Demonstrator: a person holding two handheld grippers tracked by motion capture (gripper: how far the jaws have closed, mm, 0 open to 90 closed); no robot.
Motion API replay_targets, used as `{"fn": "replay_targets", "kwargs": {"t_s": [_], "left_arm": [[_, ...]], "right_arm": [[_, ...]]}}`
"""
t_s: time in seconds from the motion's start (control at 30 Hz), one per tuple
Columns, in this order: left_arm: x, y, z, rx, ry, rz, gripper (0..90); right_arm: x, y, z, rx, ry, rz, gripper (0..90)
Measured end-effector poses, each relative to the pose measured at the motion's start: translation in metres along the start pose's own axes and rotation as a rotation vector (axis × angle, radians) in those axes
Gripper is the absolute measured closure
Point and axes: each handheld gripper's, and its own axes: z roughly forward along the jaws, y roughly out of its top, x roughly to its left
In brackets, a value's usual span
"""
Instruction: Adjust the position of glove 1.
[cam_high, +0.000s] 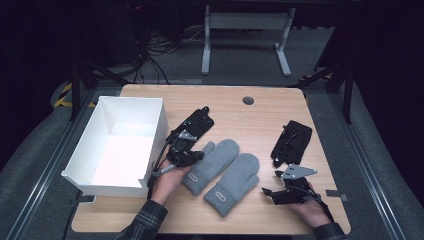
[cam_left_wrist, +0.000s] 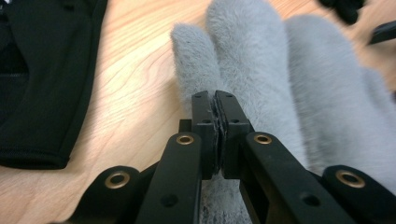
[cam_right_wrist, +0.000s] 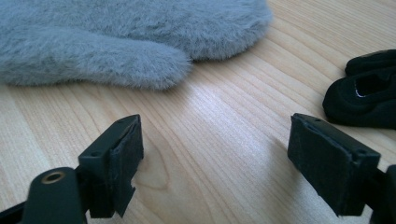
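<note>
High view: two grey mittens lie side by side in the middle of the wooden table (cam_high: 240, 90), just below centre of the frame. The left mitten (cam_high: 212, 165) and the right mitten (cam_high: 234, 184) both run on a slant, cuffs toward the lower left and fingertips toward the upper right, their long edges touching. The left gripper (cam_high: 196, 156) sits at the left mitten's left edge, beside its thumb, held by a hand (cam_high: 167, 181) coming up from the bottom. The right gripper (cam_high: 272, 195) rests lower right, apart from the right mitten, its tips pointing left toward it. A white box (cam_high: 95, 150) stands at the left of the frame; one black glove (cam_high: 192, 127) lies just right of it, another black glove (cam_high: 292, 141) at the right.

Left gripper view: the jaws are pressed together at frame centre, pinching grey fleece of the left mitten (cam_left_wrist: 243, 70), whose thumb and body stretch away toward the top. The right mitten (cam_left_wrist: 336, 102) fills the right side.

Right gripper view: the jaws stand wide apart over bare wood, holding nothing. The right mitten (cam_right_wrist: 121, 42) lies across the upper left, its thumb pointing right.
</note>
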Motion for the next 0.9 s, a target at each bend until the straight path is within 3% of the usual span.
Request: {"fn": "replay_targets", "kwargs": {"t_s": [0.13,0.17,0.27,0.37,0.47,0.57,0.63,0.9], "left_arm": [[-0.003,0.002,-0.006,-0.029,-0.021,-0.008,87.9],[-0.004,0.003,-0.008,-0.036,-0.025,-0.009,88.0],[-0.006,0.005,-0.012,-0.051,-0.037,-0.006,88.0],[-0.009,0.006,-0.014,-0.058,-0.050,-0.006,88.1],[-0.013,0.006,-0.015,-0.058,-0.056,-0.002,88.1],[-0.016,0.006,-0.016,-0.063,-0.057,0.004,88.1],[-0.017,0.007,-0.017,-0.066,-0.060,0.005,88.1],[-0.027,0.009,-0.016,-0.072,-0.082,0.017,88.1]], "right_arm": [[0.002,0.004,-0.003,0.017,0.010,-0.022,31.2],[0.004,0.008,-0.006,0.006,0.004,-0.027,37.8],[0.010,0.014,-0.012,-0.031,0.037,-0.043,58.1],[0.023,0.020,-0.011,-0.024,0.093,-0.072,78.9],[0.034,0.024,-0.006,-0.018,0.150,-0.093,89.8],[0.049,0.030,0.004,0.001,0.191,-0.133,90.0],[0.053,0.034,0.009,0.009,0.192,-0.148,90.0],[0.054,0.042,0.021,0.019,0.192,-0.164,90.0]]}}
